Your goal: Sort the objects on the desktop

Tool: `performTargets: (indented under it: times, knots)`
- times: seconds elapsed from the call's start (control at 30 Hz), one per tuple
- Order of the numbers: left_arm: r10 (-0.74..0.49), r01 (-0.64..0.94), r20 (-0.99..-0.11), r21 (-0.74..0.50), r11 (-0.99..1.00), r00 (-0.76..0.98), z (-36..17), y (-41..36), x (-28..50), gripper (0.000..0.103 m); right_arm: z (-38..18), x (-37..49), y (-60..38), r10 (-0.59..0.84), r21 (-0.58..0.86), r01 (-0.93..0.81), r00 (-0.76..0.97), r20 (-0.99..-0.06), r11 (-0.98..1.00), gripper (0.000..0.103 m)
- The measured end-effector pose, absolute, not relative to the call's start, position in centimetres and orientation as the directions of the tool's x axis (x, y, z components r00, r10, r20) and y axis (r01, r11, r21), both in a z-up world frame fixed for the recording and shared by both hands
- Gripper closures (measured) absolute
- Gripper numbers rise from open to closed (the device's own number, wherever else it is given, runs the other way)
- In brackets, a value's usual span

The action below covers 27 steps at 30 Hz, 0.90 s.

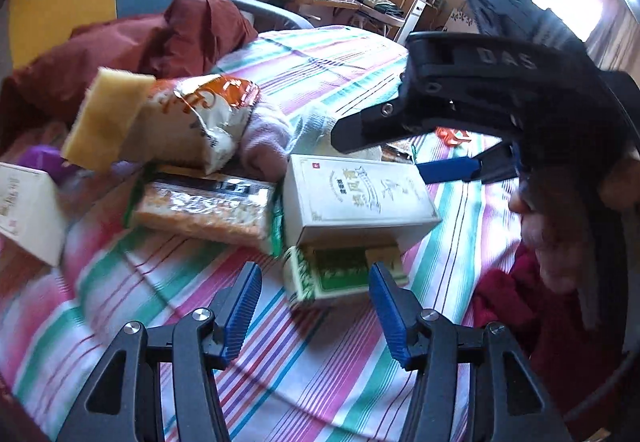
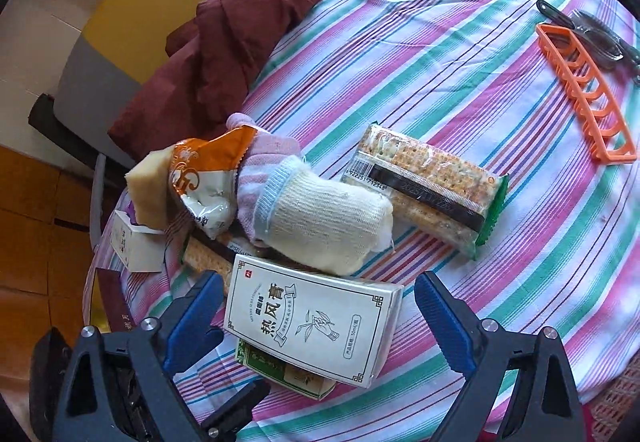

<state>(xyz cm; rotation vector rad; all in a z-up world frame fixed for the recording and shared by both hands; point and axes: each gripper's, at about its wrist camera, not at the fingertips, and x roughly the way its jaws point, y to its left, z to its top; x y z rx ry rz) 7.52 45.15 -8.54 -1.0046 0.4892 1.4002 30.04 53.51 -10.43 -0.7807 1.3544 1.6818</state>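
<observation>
While most items are still heaped at one edge of the bench (image 2: 460,41), sorting is judged barely started. Left hand-held gripper (image 1: 314,292): jaws spread wide, nothing held, aimed at the green box (image 1: 340,274) tucked under the white box (image 1: 356,197). Right hand-held gripper (image 2: 316,316): also wide and empty, jaws either side of the white box (image 2: 316,326), no contact seen.

Heap contents: a yellow sponge (image 2: 150,187), an orange snack bag (image 2: 206,177), rolled socks (image 2: 320,222), one cracker pack (image 1: 204,209) pinned under the pile, and a small white carton (image 2: 132,242) at the rim.

Lying apart, possibly already placed: a second cracker pack (image 2: 430,191) just beside the socks, an orange clip (image 2: 586,93) and dark utensils (image 2: 596,35) well away at the far side.

Left to do: nearly everything in the heap. No bins or marked zones are visible, so destinations cannot be told.
</observation>
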Motion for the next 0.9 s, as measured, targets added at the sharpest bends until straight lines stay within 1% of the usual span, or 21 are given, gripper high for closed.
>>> performTargets:
  times: [0.13,0.27,0.37,0.5,0.6,0.7,0.9]
  knots:
    - [0.569,-0.934,-0.789,-0.344,-0.093,0.234,-9.1,45.9,8.2,0.046,-10.5,29.5,53.5,0.211,0.455,-0.885,-0.465,-0.86,-0.096,0.006]
    - [0.545,-0.906,-0.765,-0.422,-0.023,0.343,-9.6,45.0,9.7,0.046,-10.6,29.4,53.5,0.214,0.447,-0.889,-0.457,-0.863,-0.098,0.006]
    - [0.523,-0.9,-0.759,-0.435,0.038,0.388,-9.5,43.3,11.3,0.046,-10.5,29.1,53.4,0.212,0.439,-0.892,-0.452,-0.866,-0.109,0.006]
    - [0.533,-0.919,-0.773,-0.394,0.023,0.344,-8.9,42.1,11.7,0.046,-10.4,29.2,53.4,0.22,0.433,-0.894,-0.448,-0.867,-0.115,0.006]
    - [0.549,-0.95,-0.796,-0.311,-0.009,0.255,-8.6,42.9,11.6,0.046,-10.3,29.7,53.5,0.23,0.449,-0.889,-0.458,-0.859,-0.094,0.006]
    - [0.555,-0.967,-0.802,-0.252,0.025,0.223,-8.5,44.1,11.9,0.046,-10.2,30.2,53.6,0.24,0.462,-0.884,-0.465,-0.852,-0.073,0.006]
    - [0.516,-0.961,-0.813,-0.262,0.089,0.27,-9.5,45.9,12.6,0.046,-10.3,30.0,53.7,0.236,0.463,-0.883,-0.467,-0.852,-0.076,0.006]
